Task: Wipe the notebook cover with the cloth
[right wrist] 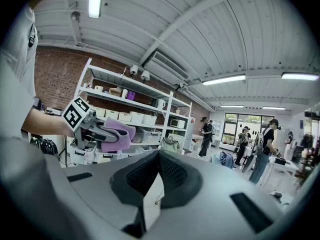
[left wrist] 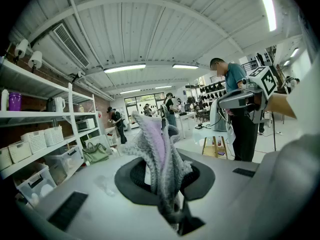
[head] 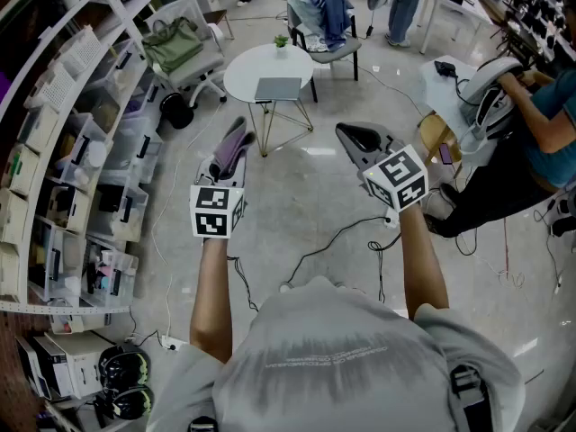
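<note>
Two things matter for the coming move: where the notebook (head: 278, 88) lies and which way it runs. It lies flat near the middle of the round white counter (head: 241, 72), a little toward the near edge, with a small plant (head: 282, 40) at the far edge. The counter is well apart from me, straight ahead across open floor, so neither arm can reach it from here.

My left hand-held gripper (head: 236, 135) is clenched on the cloth (head: 229, 153), a grey and lilac bundle that stands up out of the jaws and hangs over them. My right hand-held gripper (head: 347, 133) has its jaws together with nothing between them.

The notebook's long axis runs left to right as I face it. One long side is turned toward me, and the short sides point at the counter's left and right edges. It sits between the lines of my two arms, slightly closer to the left one. I judge the cloth hand can go forward and a little rightward, then sweep along that long axis.
</note>
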The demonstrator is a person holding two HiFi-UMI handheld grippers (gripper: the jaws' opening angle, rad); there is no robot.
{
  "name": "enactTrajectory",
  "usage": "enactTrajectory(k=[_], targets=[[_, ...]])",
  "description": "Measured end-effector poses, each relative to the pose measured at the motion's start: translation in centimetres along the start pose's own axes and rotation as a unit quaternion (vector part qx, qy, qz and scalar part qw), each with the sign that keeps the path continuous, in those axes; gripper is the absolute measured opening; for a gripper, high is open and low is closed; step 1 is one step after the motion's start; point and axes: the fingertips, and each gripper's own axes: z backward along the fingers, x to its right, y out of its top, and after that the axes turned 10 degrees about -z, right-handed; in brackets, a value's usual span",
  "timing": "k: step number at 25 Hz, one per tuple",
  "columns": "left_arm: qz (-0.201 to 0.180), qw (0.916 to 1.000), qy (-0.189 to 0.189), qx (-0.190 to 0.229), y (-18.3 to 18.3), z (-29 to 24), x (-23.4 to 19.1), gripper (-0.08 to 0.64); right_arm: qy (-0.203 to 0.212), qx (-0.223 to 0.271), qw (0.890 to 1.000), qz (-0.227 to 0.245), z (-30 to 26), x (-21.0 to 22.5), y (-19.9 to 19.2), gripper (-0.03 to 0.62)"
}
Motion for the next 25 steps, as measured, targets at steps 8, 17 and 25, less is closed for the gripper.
enactTrajectory(k=[8,17,25], targets=[[0.003,0.9999,0.003,-0.013,0.0,-1.0,1.9,0.052,0.002,0.010,0.999,-0.031,1.2,2.0,-1.0,0.002],[0.013,0.9994,0.007,-0.032,0.9,-2.1,5.9,0.052,0.021,0.012,0.998,-0.053,4.1,5.2,-2.9,0.002],[0.014,0.9988,0.012,-0.045,0.2,-5.2,4.7,0.052,0.042,0.008,0.997,-0.062,1.6,7.1,-4.3,0.000]])
